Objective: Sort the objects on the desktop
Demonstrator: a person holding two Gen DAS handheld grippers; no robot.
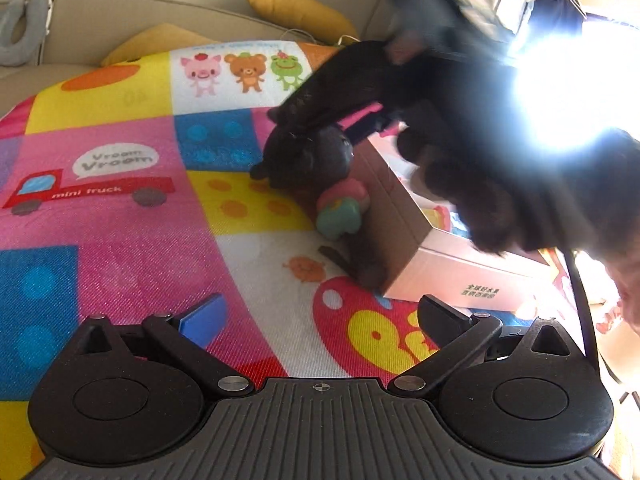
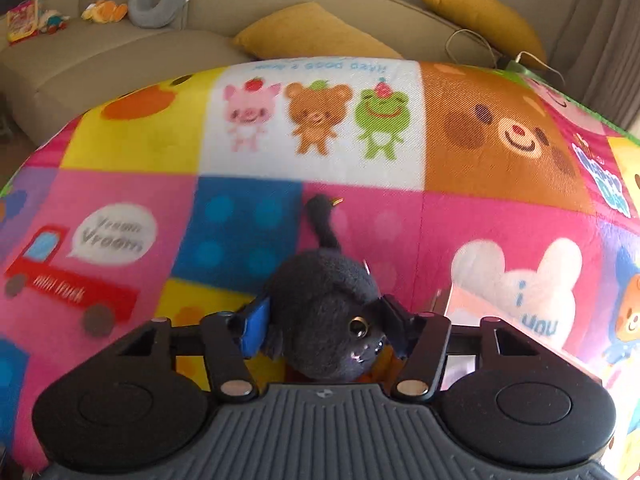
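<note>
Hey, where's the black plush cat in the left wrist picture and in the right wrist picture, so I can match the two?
Left wrist view: black plush cat sits mid-frame on the mat, under the right gripper, left of the cardboard box.
Right wrist view: it is low and central, between the gripper's fingers.
Shared landmark: the pig, bear and frog panel.

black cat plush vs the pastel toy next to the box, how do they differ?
Colour: the black cat plush is dark all over; the pastel toy is pink and mint green.
Size: the cat looks the bigger of the two in the left wrist view.
Gripper: the cat sits between the fingers of the right gripper; the pastel toy lies free.
Shared: both are on the play mat, close to the cardboard box.
</note>
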